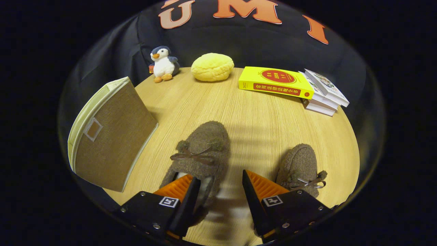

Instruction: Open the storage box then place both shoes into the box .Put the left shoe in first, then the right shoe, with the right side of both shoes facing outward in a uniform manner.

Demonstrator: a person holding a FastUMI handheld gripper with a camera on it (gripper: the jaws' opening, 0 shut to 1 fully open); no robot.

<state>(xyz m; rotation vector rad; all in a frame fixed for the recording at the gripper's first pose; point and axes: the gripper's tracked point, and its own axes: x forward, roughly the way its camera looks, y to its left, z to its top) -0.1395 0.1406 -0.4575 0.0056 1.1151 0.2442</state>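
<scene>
Two fuzzy brown slippers with small bows lie on the round wooden table [259, 116]. One shoe [201, 150] lies just ahead of my fingers, toe pointing away, and its heel end runs in beside the left finger [177, 189], partly within the gap. The other shoe [302, 167] lies to the right, just beyond the right finger [264, 188]. The storage box [109, 136], brown fabric with a cream rim, stands to the left of the shoes with its opening turned away to the left. My gripper [220, 182] is open, and neither finger presses on a shoe.
At the table's far side sit a plush penguin [164, 65] and a yellow bun-shaped cushion [212, 67]. A yellow book [275, 83] and a stack of white books [324, 94] lie at the far right. The table edge curves close behind the right shoe.
</scene>
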